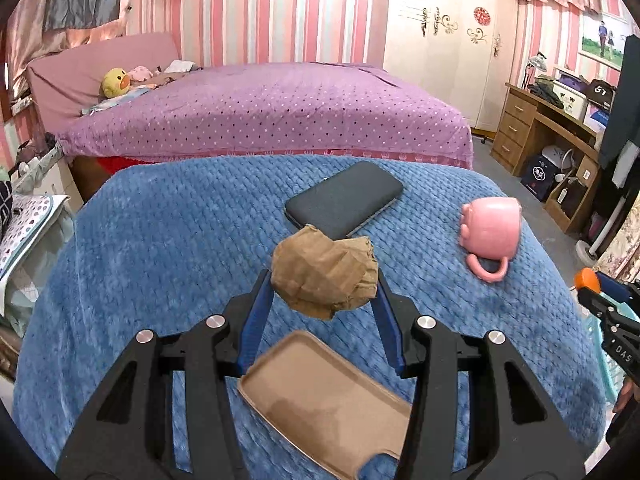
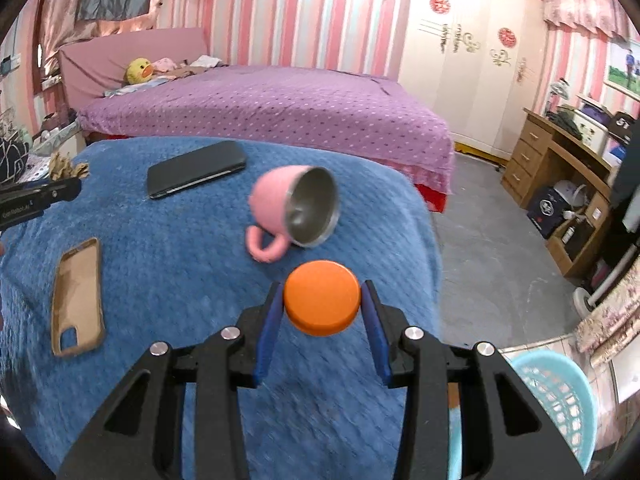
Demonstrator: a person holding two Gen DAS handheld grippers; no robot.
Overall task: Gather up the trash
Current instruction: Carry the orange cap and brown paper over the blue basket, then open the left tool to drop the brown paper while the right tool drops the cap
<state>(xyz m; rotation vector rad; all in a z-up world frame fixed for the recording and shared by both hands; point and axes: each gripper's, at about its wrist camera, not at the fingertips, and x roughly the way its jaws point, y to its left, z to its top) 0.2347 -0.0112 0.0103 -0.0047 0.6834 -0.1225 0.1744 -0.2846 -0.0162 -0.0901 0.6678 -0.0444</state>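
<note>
Right wrist view: my right hand-held gripper (image 2: 322, 304) clamps the orange cap (image 2: 322, 303), so I'd hold pressure, swinging right over the blue basket (image 2: 560, 396).

Right gripper (image 2: 322, 305): clamped on a round orange plastic cap (image 2: 322, 303)
Pink metal-lined mug (image 2: 294, 208): on its side, far of cap
Pale blue mesh basket (image 2: 560, 400): near right

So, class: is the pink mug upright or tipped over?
Tipped over. The pink mug lies on its side on the blue blanket, its mouth facing sideways.
</note>
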